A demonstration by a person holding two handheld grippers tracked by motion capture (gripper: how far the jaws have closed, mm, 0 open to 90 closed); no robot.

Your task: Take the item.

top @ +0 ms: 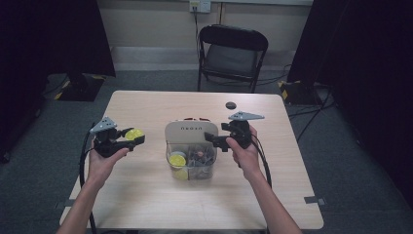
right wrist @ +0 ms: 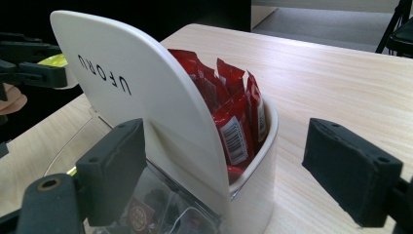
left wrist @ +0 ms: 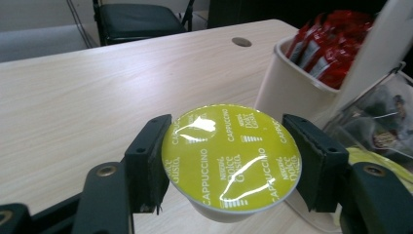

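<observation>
Left gripper (top: pixel 127 137) sits at the left of the table (top: pixel 146 204), held off the surface in the person's left hand (top: pixel 100 163), and its two black jaws are clamped on a yellow-green coffee capsule (left wrist: pixel 230 156) — one pad against each side of the foil lid. In the left gripper view the lid faces the camera, printed with "Cappuccino" and "Dolce Gusto" in pale lettering, and the capsule's grey cup shows just below its rim. From above, the capsule hangs well left of the organiser (top: pixel 191 132), apart from it, over bare wood.

At the middle of the table stands that white organiser, a tall curved panel with lettering on it. Red sachets (right wrist: pixel 234 117) are packed upright in the white compartment behind the panel, on the far side. A clear bin (top: pixel 191 165) on the near side holds another yellow-green capsule (top: pixel 177 160) and some darker items too small to tell apart.

Right gripper (top: pixel 213 140) is just right of the organiser, its jaws pointing left toward it and spread wide with nothing between the pads — the right gripper view shows the white panel and the sachets in the gap, beyond the pads. A small dark disc (top: pixel 230 105) lies on the far part of the table, and a black folding chair (top: pixel 233 53) stands beyond the far edge.
</observation>
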